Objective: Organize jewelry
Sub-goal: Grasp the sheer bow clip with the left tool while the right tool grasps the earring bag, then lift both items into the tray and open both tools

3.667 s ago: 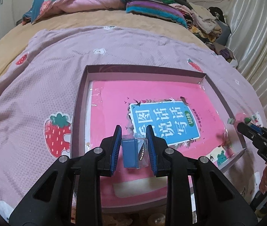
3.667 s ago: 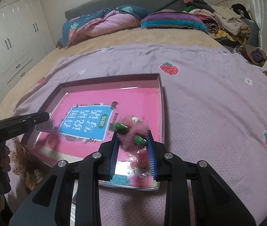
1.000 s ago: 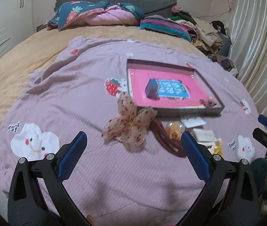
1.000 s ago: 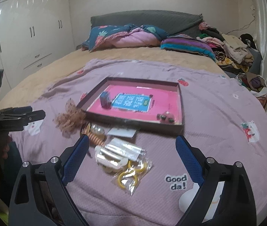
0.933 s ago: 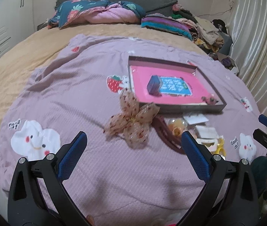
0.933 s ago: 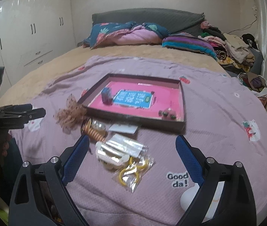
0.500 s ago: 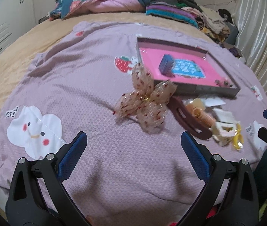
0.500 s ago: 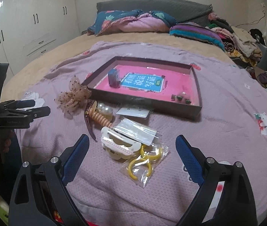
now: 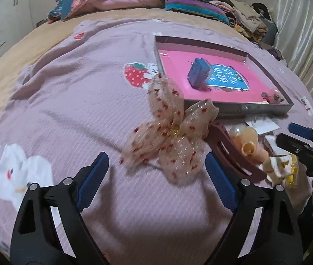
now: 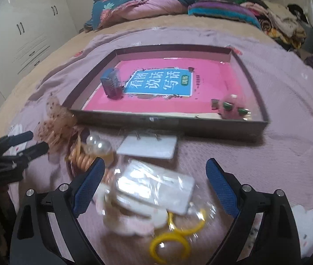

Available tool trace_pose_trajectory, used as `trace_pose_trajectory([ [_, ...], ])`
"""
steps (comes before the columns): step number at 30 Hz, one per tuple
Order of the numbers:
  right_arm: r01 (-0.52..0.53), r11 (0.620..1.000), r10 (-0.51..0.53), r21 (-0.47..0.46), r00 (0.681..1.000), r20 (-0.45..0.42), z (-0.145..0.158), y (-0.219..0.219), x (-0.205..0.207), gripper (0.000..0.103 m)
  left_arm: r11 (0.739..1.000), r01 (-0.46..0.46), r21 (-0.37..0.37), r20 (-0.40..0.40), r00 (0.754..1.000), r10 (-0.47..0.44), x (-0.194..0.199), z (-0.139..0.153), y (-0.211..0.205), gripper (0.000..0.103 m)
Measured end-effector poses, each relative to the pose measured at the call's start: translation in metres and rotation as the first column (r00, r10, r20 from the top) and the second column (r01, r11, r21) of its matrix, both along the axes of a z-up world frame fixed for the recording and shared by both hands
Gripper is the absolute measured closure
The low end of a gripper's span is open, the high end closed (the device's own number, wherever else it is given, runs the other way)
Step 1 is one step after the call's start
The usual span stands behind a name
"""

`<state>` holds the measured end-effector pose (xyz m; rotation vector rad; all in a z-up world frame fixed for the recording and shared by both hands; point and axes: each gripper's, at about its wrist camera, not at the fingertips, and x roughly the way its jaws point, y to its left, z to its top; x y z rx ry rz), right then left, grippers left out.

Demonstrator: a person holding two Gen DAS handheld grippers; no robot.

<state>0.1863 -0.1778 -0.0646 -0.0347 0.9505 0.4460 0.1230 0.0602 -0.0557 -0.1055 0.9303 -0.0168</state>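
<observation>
A gauzy bow (image 9: 171,132) with red dots is seen on the blanket (image 9: 79,101), just ahead of the left gripper (image 9: 156,176) and lined up with the gap between its jaws, which are closing with nothing between them yet. The bow's long axis runs from near the tray's (image 9: 260,108) near-left corner toward the gripper. Beside it lie a dark hair clip (image 9: 233,152) and a spiral tie (image 9: 251,145). The right gripper (image 10: 154,181) is spread wide above clear packets (image 10: 156,185) and yellow rings (image 10: 169,243), gripping nothing. In the tray, a blue box (image 10: 112,84) sits at the left and a pink fluffy piece (image 10: 233,108) at the near-right corner. Compared with a second ago, both grippers are lower and nearer the pile, and the left jaws are narrower.
</observation>
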Motion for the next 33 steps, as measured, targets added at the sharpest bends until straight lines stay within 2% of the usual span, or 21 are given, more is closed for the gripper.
trace_pose_trajectory([
  [2, 0.006, 1.000, -0.006, 0.004, 1.000, -0.024, -0.006, 0.006, 0.010, 0.011, 1.000, 0.007, -0.014, -0.010, 1.000, -0.007, 0.009, -0.004, 0.000, 0.022],
  [5, 0.019, 1.000, -0.019, -0.002, 0.999, -0.044, -0.011, 0.012, 0.020, 0.011, 0.999, 0.008, -0.032, -0.023, 1.000, -0.009, 0.019, -0.009, 0.000, 0.039],
  [6, 0.020, 1.000, -0.020, 0.004, 0.998, -0.055, -0.014, 0.014, 0.024, 0.012, 0.999, 0.007, -0.035, -0.027, 1.000, -0.008, 0.021, -0.010, -0.001, 0.042],
  [10, 0.022, 1.000, -0.021, 0.008, 0.996, -0.081, -0.021, 0.020, 0.032, 0.023, 0.998, 0.010, -0.056, -0.037, 0.999, -0.013, 0.026, -0.015, 0.000, 0.056],
  [14, -0.001, 1.000, 0.000, -0.022, 0.998, -0.058, -0.022, 0.027, 0.031, 0.039, 0.996, 0.005, -0.086, -0.035, 0.999, -0.008, 0.026, -0.014, 0.006, 0.078],
  [17, -0.011, 1.000, 0.011, 0.002, 0.999, -0.051, -0.020, 0.024, 0.027, 0.042, 0.993, -0.012, -0.117, -0.034, 0.999, 0.008, 0.022, -0.014, 0.012, 0.087],
  [22, -0.014, 0.998, 0.017, 0.060, 0.999, -0.046, -0.010, 0.015, 0.016, 0.044, 0.990, -0.031, -0.138, -0.020, 0.999, 0.029, 0.013, -0.008, 0.018, 0.093],
  [23, -0.016, 0.998, 0.019, 0.067, 0.999, -0.038, -0.006, 0.013, 0.013, 0.068, 0.989, -0.034, -0.141, -0.016, 0.999, 0.032, 0.011, -0.007, 0.019, 0.093],
  [24, -0.024, 0.997, 0.026, 0.068, 0.999, -0.034, -0.004, 0.013, 0.012, 0.070, 0.989, -0.037, -0.141, -0.013, 0.999, 0.035, 0.009, -0.005, 0.019, 0.094],
  [33, -0.040, 0.994, 0.041, 0.099, 0.999, -0.014, 0.009, -0.001, -0.001, 0.073, 0.986, -0.046, -0.158, 0.021, 0.999, 0.050, -0.015, 0.014, 0.022, 0.095],
])
